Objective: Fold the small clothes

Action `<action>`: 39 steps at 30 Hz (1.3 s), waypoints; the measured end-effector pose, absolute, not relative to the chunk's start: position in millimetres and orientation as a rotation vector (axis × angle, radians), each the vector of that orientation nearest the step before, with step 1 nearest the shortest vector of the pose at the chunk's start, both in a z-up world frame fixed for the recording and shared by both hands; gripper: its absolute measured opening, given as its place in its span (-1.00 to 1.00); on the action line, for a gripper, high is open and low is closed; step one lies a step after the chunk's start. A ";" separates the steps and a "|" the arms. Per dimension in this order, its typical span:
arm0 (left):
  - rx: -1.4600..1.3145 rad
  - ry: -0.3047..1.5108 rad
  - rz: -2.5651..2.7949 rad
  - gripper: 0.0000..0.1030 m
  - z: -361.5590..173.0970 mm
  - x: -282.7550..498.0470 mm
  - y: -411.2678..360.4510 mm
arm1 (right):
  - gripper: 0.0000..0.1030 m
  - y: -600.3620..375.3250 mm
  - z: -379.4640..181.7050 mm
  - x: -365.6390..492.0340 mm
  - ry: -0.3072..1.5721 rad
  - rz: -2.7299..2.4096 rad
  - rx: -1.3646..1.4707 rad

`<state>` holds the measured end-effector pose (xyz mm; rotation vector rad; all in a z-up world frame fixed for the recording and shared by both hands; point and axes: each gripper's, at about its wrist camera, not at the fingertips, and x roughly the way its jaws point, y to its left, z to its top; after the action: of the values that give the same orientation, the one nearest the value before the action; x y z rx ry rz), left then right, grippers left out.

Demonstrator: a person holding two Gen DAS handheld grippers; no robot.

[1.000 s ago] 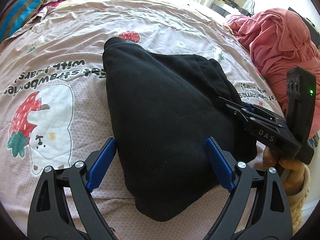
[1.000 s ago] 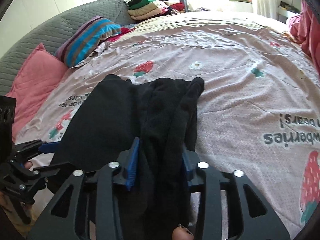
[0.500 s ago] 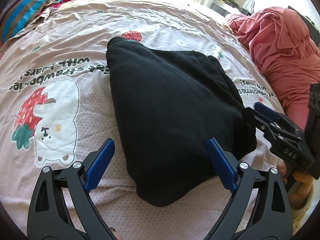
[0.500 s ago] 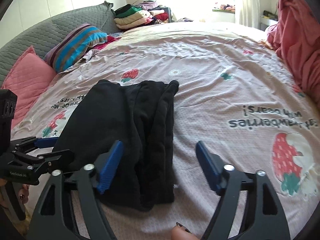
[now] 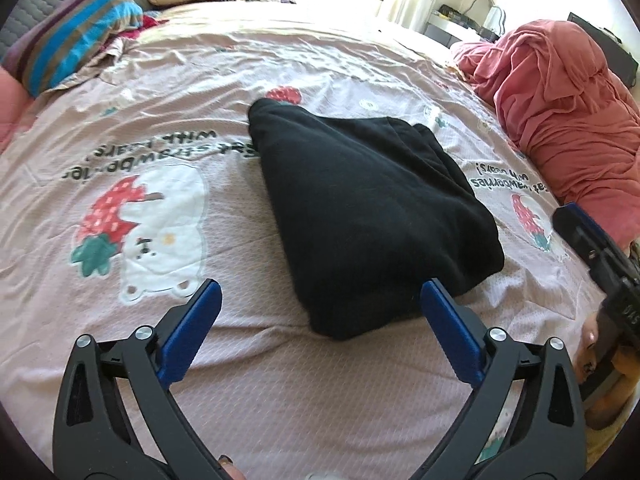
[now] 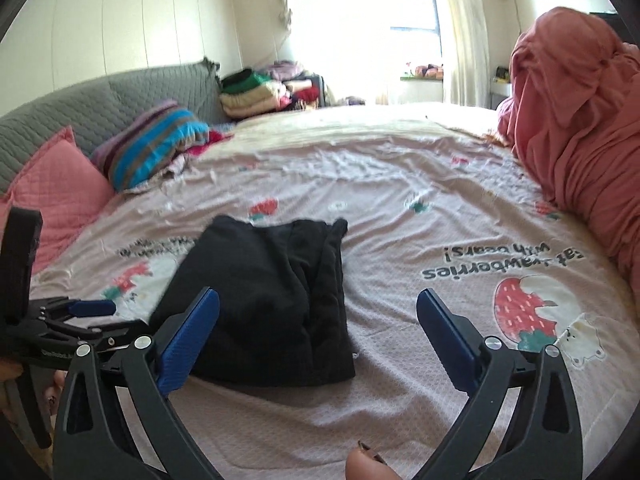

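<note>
Lying folded on the bed [image 5: 120, 420] ahead of your left tool [image 5: 320, 304] and right tool [image 6: 318, 312], the black garment [image 5: 360, 216] looks finished; both tools' jaws have just been opening wide, empty.

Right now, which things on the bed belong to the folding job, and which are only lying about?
Job:
- black garment, folded
- left gripper, open
- right gripper, open

Lying about:
- striped pillow
- pink cushion
- red cloth heap
- stacked clothes
</note>
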<state>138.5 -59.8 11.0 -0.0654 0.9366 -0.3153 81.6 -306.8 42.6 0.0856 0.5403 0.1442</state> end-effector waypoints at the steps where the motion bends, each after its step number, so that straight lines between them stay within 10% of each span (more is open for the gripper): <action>1: -0.065 0.923 -0.308 0.81 13.6 134.0 -56.3 | 0.91 -305.9 44.7 78.0 0.533 0.145 0.089; 39: -0.062 0.746 -0.252 0.82 -7.1 21.9 0.8 | 0.91 -243.4 -0.2 -24.8 0.529 -0.019 -0.007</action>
<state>21.9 0.8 -7.1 -0.0621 0.7461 -0.2520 -24.8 -243.4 -0.2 -0.0074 0.5294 -0.0190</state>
